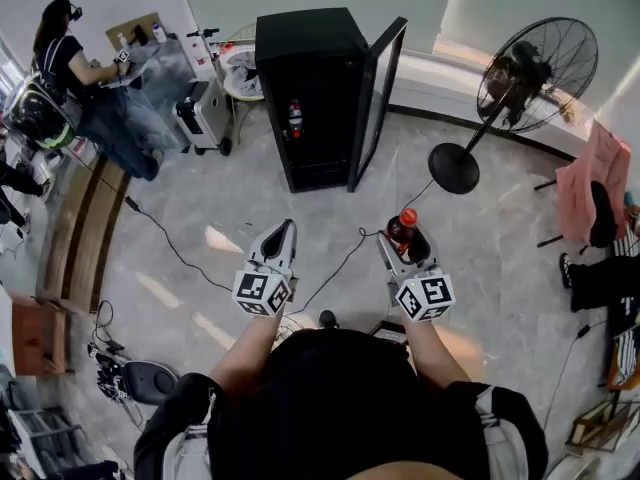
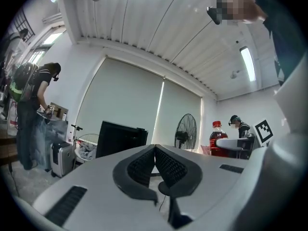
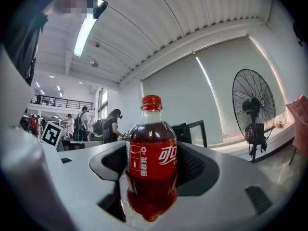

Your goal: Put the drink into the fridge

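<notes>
A small cola bottle with a red cap and red label stands upright between the jaws of my right gripper, which is shut on it; the same bottle shows in the head view and, far right, in the left gripper view. My left gripper is held level beside it, jaws pressed together with nothing between them. The black fridge stands ahead on the floor with its door swung open to the right. A red item sits on a shelf inside.
A large black floor fan stands right of the fridge. A person works at a table at far left, next to a grey suitcase. Cables run across the tiled floor. A pink cloth hangs at far right.
</notes>
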Available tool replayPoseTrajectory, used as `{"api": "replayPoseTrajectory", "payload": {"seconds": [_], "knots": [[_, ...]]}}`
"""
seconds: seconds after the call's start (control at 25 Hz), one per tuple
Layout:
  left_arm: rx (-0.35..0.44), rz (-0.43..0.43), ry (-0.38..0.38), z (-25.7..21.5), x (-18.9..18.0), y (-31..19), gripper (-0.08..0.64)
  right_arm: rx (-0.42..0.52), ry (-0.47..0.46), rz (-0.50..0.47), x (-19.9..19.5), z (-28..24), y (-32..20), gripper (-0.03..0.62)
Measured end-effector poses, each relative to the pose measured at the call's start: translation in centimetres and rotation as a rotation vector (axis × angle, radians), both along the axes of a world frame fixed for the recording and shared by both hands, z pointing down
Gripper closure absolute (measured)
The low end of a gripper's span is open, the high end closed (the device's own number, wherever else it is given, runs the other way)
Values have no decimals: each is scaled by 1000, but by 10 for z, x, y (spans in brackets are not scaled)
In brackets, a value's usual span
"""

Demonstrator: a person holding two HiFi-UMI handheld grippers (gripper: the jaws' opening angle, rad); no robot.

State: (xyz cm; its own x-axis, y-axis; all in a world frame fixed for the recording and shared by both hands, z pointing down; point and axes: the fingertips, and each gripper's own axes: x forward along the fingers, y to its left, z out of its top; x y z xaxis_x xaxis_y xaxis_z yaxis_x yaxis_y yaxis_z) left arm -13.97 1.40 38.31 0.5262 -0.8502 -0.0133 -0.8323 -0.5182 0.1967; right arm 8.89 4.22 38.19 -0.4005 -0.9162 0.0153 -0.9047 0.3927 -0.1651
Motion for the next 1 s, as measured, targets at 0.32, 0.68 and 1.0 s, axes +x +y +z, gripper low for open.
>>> {"api": "replayPoseTrajectory", "payload": {"seconds": [0.32,0.68,1.0], "knots": [[11,-9,-4,3,-18,-55,545,3,16,0,-14,-2,-50,284],[-4,-14,-1,8,-11,-110,545,-13,0,-11,-6,5,-105,284],[-7,-51,-27,5,8,-191,545,-7,-25,-62,10,9,-201,284]]}}
